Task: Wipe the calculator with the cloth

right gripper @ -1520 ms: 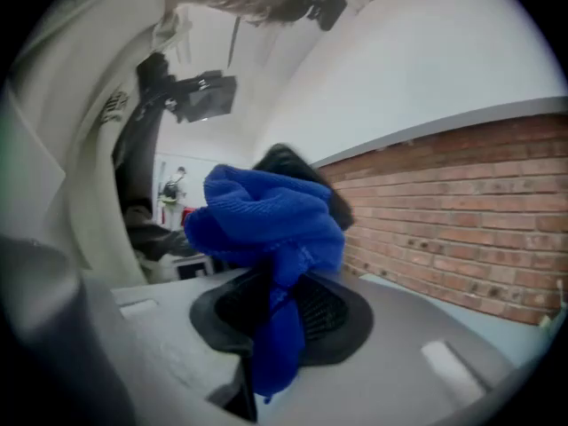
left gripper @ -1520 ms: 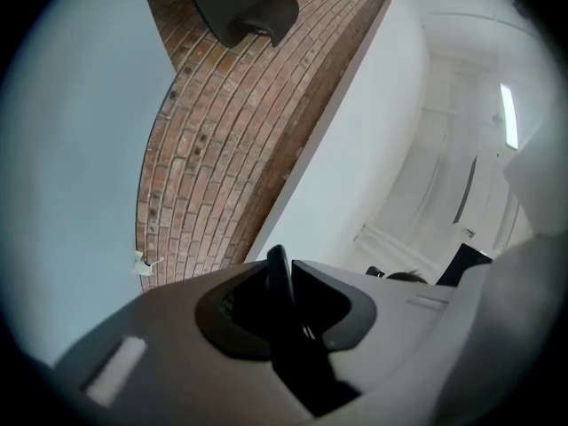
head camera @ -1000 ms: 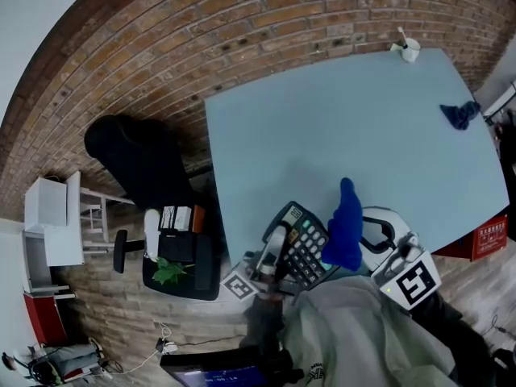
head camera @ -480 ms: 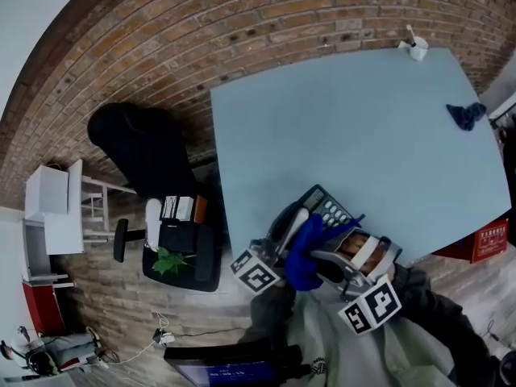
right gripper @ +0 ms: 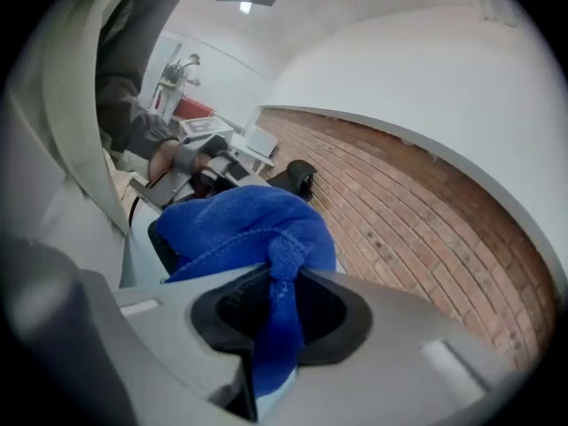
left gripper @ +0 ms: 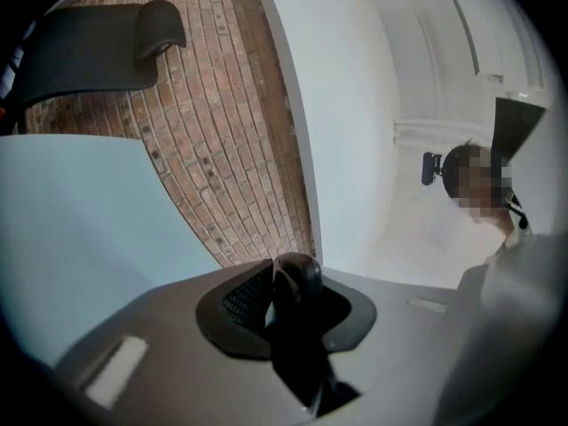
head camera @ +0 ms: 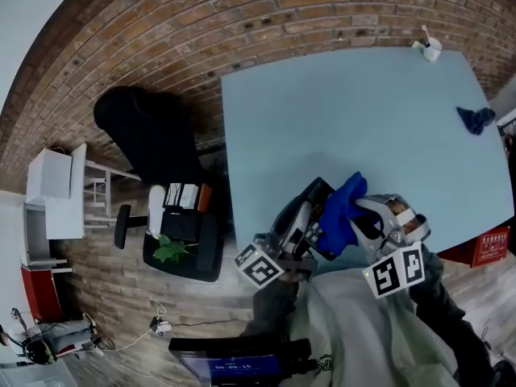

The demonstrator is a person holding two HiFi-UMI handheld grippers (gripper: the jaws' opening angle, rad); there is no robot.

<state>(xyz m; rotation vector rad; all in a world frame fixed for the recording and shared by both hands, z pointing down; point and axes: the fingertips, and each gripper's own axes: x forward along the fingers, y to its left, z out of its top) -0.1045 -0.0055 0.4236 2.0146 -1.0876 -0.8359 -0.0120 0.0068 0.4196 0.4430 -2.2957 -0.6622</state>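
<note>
Blue cloth (head camera: 342, 210) pinched in right tool (head camera: 363, 218), over calculator (head camera: 314, 195) apparently clamped by left tool (head camera: 296, 221); chair (head camera: 149, 147) beside table (head camera: 347, 111).

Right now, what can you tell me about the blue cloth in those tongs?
The blue cloth is a soft, fuzzy towel-like fabric with a stitched hem, crumpled into a loose ball. One gathered fold is pinched between the right tongs, the rest bulging out ahead of them. It is held over the near edge of the table, and in the head view it seems to rest against the calculator.
</note>
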